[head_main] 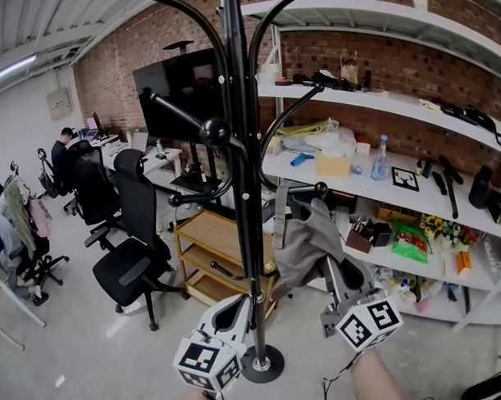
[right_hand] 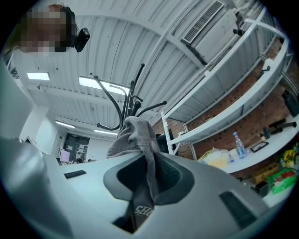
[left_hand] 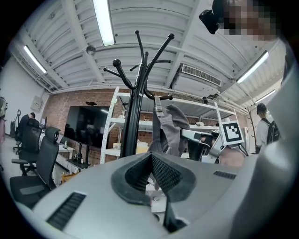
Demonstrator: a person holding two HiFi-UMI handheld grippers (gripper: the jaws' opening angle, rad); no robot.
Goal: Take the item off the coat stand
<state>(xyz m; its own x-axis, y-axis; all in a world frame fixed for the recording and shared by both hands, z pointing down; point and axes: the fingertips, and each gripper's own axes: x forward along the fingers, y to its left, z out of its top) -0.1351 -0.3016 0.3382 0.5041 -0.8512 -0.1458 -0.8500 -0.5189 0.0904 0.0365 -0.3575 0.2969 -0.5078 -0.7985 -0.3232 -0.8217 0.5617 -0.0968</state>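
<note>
While the grey crumpled fabric garment (head_main: 302, 242) hangs from a ball-tipped hook arm (head_main: 319, 189) low on the right side of the black metal coat stand (head_main: 236, 153), the right claw (head_main: 330, 272) has hold of its lower fold.

Right gripper view: right claw (right_hand: 149, 163) clenched on the garment (right_hand: 133, 135). Fabric runs down between both pads and out below them; a strip with pale lettering shows under the jaws. Upper part of the garment is bunched above the claw, with the stand (right_hand: 128, 105) rising behind it.

Left gripper view: left claw (left_hand: 150, 156) closed, pads meeting at the tip, nothing between them. Stand pole (left_hand: 133, 121) is beyond and just left of the jaws, garment (left_hand: 170, 126) beyond and to the right.

Head view: left claw (head_main: 234, 313) sits low beside the pole, near the stand's round base (head_main: 261, 364) on the floor (head_main: 82, 329). White shelving rack (head_main: 385, 101) stands behind the stand.
</note>
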